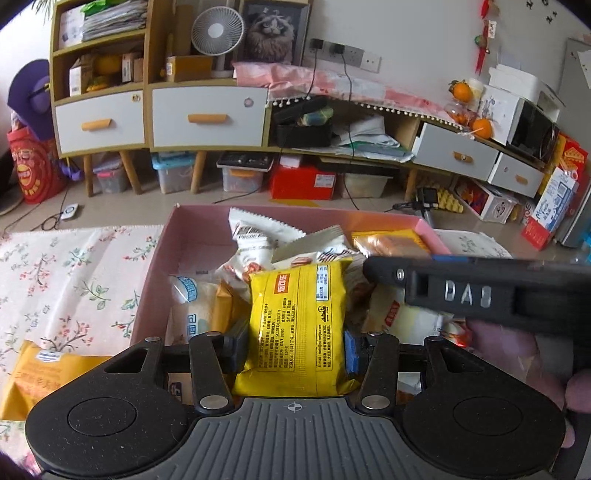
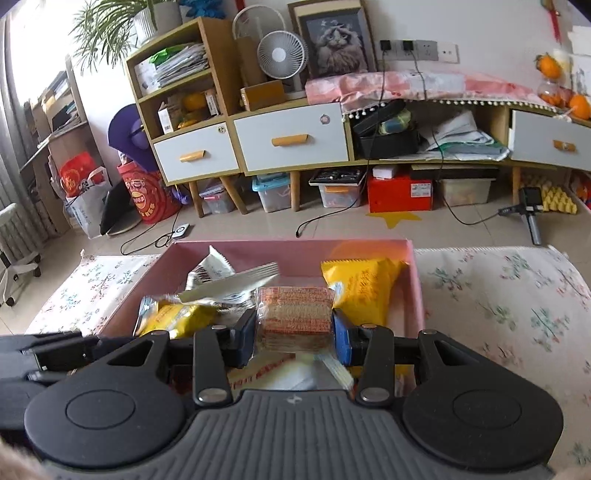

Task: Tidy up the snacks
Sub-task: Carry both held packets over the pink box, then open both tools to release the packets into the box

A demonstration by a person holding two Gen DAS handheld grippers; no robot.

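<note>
Over the pink box on the desk, a yellow packet was clamped in the left hand-held gripper and a clear biscuit pack in the right hand-held gripper; each should be lowered into a free gap before release. The box floor was hidden by heaped snacks, and the small print could not be read.

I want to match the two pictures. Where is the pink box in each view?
Left wrist view: pink box fills the centre, behind the left gripper.
Right wrist view: pink box sits centre, behind the right gripper.
Shared landmark: white fan.
</note>
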